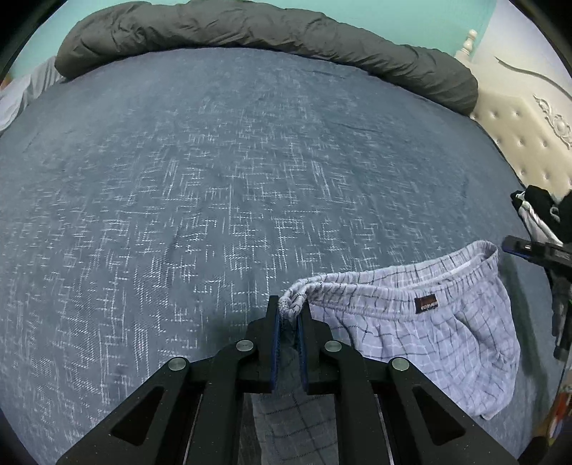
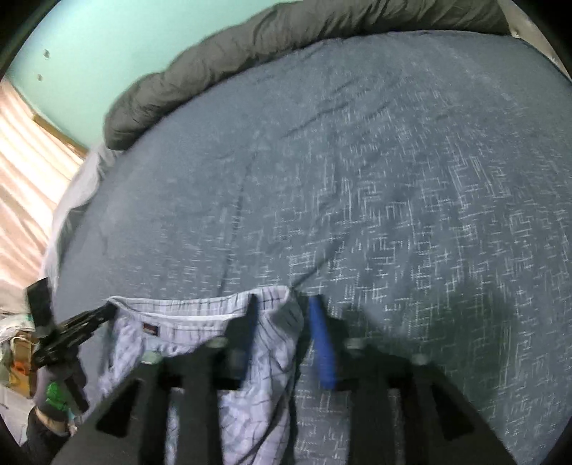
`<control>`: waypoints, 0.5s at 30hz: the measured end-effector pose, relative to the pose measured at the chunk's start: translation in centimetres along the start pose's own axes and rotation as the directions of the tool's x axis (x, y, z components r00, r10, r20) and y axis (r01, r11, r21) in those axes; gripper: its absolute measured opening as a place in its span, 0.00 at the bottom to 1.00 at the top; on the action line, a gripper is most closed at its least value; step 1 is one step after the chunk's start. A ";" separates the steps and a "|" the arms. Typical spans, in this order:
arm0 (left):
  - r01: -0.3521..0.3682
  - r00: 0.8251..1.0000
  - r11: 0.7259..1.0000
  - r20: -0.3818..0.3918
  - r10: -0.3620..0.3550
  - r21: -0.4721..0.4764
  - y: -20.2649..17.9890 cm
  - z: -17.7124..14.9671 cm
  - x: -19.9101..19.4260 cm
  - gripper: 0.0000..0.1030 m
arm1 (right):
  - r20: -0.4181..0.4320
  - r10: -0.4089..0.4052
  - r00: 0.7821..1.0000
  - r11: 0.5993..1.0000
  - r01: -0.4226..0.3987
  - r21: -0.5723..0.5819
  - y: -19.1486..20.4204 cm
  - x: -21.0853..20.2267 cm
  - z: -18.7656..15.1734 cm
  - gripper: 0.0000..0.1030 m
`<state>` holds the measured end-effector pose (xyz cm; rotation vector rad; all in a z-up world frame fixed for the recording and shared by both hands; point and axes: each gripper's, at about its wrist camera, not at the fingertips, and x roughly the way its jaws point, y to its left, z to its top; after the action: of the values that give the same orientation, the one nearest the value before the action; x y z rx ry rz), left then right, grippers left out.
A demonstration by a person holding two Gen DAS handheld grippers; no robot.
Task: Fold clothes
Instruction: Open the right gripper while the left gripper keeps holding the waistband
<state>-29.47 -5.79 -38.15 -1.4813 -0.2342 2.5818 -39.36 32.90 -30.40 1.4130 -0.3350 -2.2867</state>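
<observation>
Pinching the shorts' waistband at lower centre, left gripper clamped; right gripper spread, corner loose between its fingers, over the bedspread.

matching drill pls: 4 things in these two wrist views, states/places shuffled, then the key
Things:
1. left hand-held gripper
2. right hand-held gripper
3. grey duvet
4. checked shorts

States or places:
A. bunched along the far edge of the bed
B. jaws apart, pads off the cloth
C. shut on the waistband corner
D. hanging from one gripper above the blue bedspread

Pairs: 1-C, 2-B, 3-A, 4-D
</observation>
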 end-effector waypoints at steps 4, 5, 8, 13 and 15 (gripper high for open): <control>0.007 1.000 1.000 0.001 -0.007 -0.002 0.1 0.6 0.3 0.09 | -0.001 0.012 1.000 0.999 -0.012 -0.042 -0.2 -0.8 -1.1 0.43; 0.009 1.000 1.000 0.003 -0.009 -0.004 0.3 0.5 0.2 0.09 | -0.020 -0.007 1.000 0.997 0.005 -0.076 0.2 -0.5 -1.5 0.43; 0.013 1.000 1.000 0.013 -0.012 -0.003 0.4 0.4 -0.2 0.09 | -0.055 -0.047 0.997 0.987 0.038 -0.154 1.3 0.4 -2.4 0.43; 0.030 0.999 1.000 0.019 -0.030 -0.006 0.5 0.7 -0.3 0.09 | -0.054 -0.086 0.995 0.973 0.073 -0.217 2.6 1.8 -2.6 0.43; 0.035 0.999 0.999 0.021 -0.035 -0.007 0.6 0.7 -0.2 0.09 | -0.059 -0.102 0.993 0.970 0.086 -0.228 3.1 2.5 -2.3 0.37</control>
<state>-30.01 -6.45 -37.71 -1.4404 -0.2697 2.5725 -37.58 29.04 -32.07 1.4143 0.0149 -2.2592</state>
